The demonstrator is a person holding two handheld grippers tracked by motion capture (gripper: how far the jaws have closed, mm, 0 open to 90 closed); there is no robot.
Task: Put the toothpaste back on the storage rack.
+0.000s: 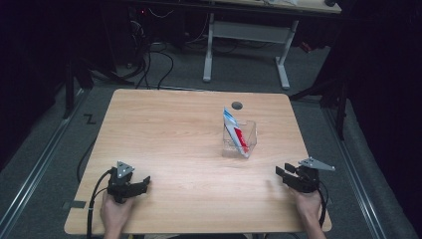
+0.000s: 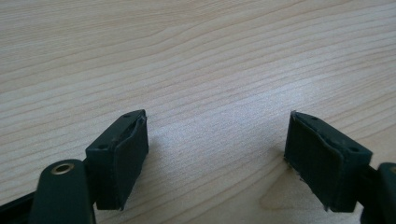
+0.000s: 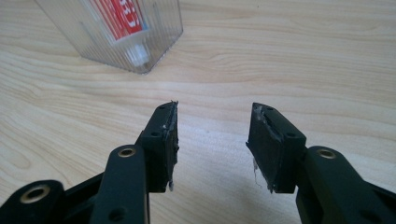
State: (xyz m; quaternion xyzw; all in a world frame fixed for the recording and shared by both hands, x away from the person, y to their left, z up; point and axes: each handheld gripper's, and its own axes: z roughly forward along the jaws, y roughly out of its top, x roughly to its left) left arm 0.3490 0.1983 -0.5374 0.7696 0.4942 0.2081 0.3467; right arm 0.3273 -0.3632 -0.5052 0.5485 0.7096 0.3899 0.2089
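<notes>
Clear plastic box (image 1: 240,138) sits right of centre on the worktop (image 1: 169,134), toothpaste tube (image 1: 235,130) leaning inside. Both claws, left (image 1: 143,183) and right (image 1: 282,172), hang released and empty near the front edge.

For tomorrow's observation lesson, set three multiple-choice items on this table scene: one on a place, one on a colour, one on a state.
1. Where does the clear container stand?
A. right of the table's middle
B. the near left corner
C. on the floor

2. What colours mark the white tube inside it?
A. green and yellow
B. blue and red
C. black alone

3. How are the right gripper jaws?
A. shut on the tube
B. shut, empty
C. open, empty

Answers: 1 A, as the high view shows; 2 B, blue upper part, red lower; 3 C, bare wood shows between the pads.
</notes>
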